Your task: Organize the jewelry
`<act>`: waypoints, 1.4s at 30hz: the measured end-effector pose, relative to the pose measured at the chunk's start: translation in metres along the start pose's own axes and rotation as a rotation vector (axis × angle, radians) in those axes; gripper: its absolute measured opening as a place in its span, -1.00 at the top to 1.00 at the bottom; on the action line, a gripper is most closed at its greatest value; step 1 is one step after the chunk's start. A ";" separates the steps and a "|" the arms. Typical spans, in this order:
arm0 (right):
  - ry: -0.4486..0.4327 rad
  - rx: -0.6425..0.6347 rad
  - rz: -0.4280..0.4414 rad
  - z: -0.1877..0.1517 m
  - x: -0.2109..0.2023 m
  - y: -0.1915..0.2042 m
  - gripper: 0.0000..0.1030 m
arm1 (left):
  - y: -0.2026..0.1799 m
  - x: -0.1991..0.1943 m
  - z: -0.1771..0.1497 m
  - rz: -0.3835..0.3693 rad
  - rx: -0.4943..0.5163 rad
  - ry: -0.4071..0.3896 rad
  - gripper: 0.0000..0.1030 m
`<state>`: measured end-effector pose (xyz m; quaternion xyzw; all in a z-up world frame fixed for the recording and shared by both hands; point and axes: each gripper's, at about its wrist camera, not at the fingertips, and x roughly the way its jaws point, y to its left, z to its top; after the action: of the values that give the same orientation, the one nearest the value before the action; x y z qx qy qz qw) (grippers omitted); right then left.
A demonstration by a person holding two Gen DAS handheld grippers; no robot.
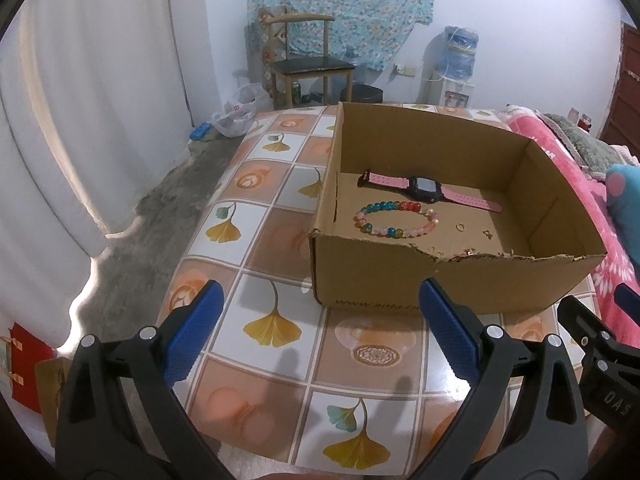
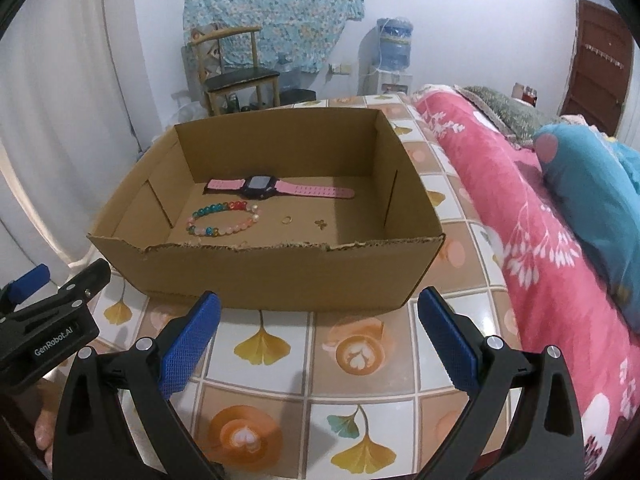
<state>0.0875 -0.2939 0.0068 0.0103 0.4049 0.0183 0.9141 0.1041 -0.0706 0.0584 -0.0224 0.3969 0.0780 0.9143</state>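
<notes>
Pink-strapped watch (image 2: pixel 262 188), beaded bracelet (image 2: pixel 224 220) inside brown cardboard box (image 2: pixel 280 276) at tiled counter (image 2: pixel 280 360) middle, ahead of both spread, empty grippers: left (image 1: pixel 320 332), right (image 2: pixel 320 332); watch axis crosswise.

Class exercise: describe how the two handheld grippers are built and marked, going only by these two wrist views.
Both the left gripper and right gripper have black plastic bodies, silver rivets and blue textured pads. White lettering reads GenRobot.AI on the left one's side. No cables or sleeves show.
</notes>
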 end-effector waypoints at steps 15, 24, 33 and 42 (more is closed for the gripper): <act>0.020 0.034 0.016 -0.005 -0.001 -0.004 -0.86 | 0.001 0.000 -0.002 0.002 0.005 0.006 -0.84; 0.028 0.042 0.020 -0.006 0.001 -0.006 -0.86 | 0.000 -0.003 -0.004 0.007 0.005 0.007 -0.84; 0.031 0.040 0.022 -0.006 0.003 -0.005 -0.86 | 0.001 -0.003 -0.005 0.010 0.003 0.011 -0.84; 0.033 0.039 0.023 -0.006 0.004 -0.003 -0.87 | 0.004 -0.004 -0.009 0.013 -0.004 0.021 -0.83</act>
<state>0.0853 -0.2972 -0.0005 0.0326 0.4198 0.0209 0.9068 0.0943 -0.0676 0.0552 -0.0225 0.4063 0.0846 0.9095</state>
